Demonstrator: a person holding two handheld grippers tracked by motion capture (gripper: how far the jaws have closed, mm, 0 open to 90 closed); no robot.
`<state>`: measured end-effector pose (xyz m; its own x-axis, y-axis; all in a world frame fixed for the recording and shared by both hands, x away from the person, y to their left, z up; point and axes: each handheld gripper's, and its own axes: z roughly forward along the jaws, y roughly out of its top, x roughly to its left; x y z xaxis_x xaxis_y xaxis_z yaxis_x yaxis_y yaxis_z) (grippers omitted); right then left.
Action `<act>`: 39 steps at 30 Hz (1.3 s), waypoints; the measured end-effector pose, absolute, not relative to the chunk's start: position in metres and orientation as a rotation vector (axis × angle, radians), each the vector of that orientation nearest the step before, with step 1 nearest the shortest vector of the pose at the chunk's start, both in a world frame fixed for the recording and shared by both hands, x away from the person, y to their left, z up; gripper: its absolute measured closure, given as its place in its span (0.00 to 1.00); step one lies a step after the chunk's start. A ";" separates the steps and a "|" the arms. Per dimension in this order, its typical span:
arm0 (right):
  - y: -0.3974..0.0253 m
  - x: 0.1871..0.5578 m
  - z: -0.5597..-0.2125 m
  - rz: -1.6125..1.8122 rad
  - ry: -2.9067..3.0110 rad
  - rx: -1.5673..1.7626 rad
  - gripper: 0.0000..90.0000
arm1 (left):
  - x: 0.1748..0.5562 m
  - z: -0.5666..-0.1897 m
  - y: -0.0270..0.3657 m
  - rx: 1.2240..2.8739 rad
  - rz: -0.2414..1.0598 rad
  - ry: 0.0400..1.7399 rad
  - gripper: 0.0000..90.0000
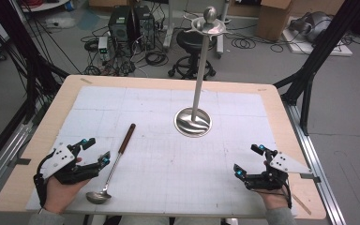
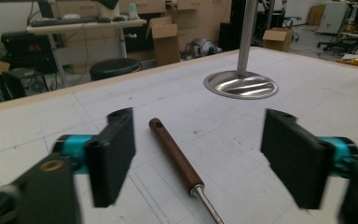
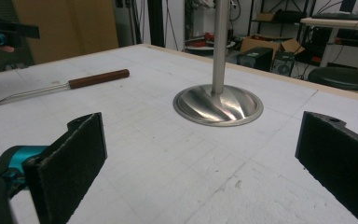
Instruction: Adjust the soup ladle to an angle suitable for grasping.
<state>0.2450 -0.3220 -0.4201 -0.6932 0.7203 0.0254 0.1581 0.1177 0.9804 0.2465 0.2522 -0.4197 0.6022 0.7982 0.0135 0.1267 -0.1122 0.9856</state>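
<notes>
Now left gripper [image 1: 95, 151] agape beside ladle [image 1: 114, 165], apart.

- Even, bright indoor light from overhead falls on the pale desk [image 1: 168, 154]; shadows under things are soft and faint.
- In the high view the picture is fairly sharp, a little grainy, with the desk edges bowed slightly by the lens.
- The metal stand [image 1: 193, 121] carries bright streaks of glare on its round base.
- In the left gripper view the near black fingers [image 2: 112, 154] are blurred; the wooden ladle handle [image 2: 175, 156] is sharp.
- In the right gripper view the fingers [image 3: 70, 165] look soft, and the background is dimmer.
</notes>
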 end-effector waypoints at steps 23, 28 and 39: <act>-0.309 0.248 -0.424 1.601 2.030 0.811 0.01 | 0.262 -0.416 0.245 1.735 0.693 0.807 1.00; -0.311 0.247 -0.424 1.607 2.021 0.811 0.01 | 0.274 -0.421 0.248 1.745 0.660 0.867 1.00; -0.311 0.247 -0.423 1.608 2.016 0.809 0.01 | 0.290 -0.431 0.245 1.819 0.570 0.978 1.00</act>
<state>0.2469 -0.3112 -0.4230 -0.7343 0.6785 0.0219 0.1723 0.1551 0.9728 0.2902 0.2454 -0.4314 0.5698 0.8210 -0.0357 0.3734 -0.2200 0.9012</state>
